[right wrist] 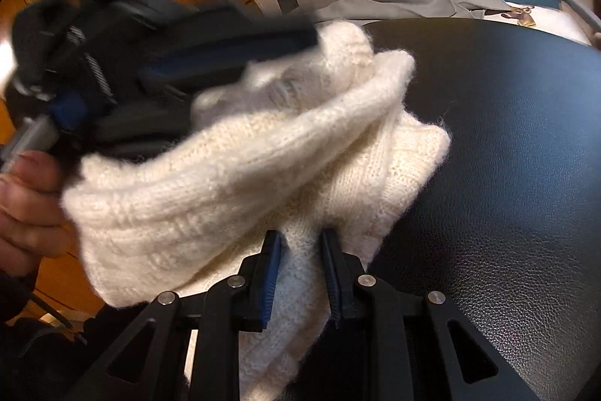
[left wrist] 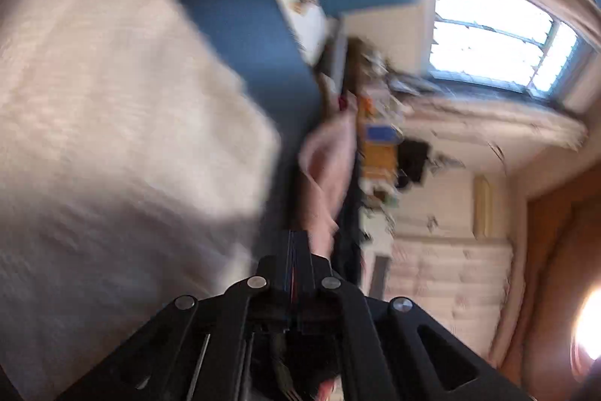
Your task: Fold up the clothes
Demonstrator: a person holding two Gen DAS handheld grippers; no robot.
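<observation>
The right gripper (right wrist: 300, 243) at lower centre clamps a fold of the cream knit sweater (right wrist: 233, 160), which bunches across the frame's middle on the black leather seat (right wrist: 507, 145). The left gripper (right wrist: 210, 47), upper left, is closed beside it.

- My left gripper (left wrist: 298, 243): matte black frame, two flat fingers with blue and red edge lines along the pads.
- Behind the fingers, four round silver pivot screws (left wrist: 256, 282) on black linkage arms with slotted cut-outs.
- My right gripper (right wrist: 302, 250): same black frame, blue ribbed pads (right wrist: 273, 273) on both inner faces, four silver screws behind.
- From the right wrist camera, the left unit shows coil springs, a blue block, a grey handle; blurred.
- My left hand (right wrist: 26, 209): dark sleeve at the wrist.
</observation>
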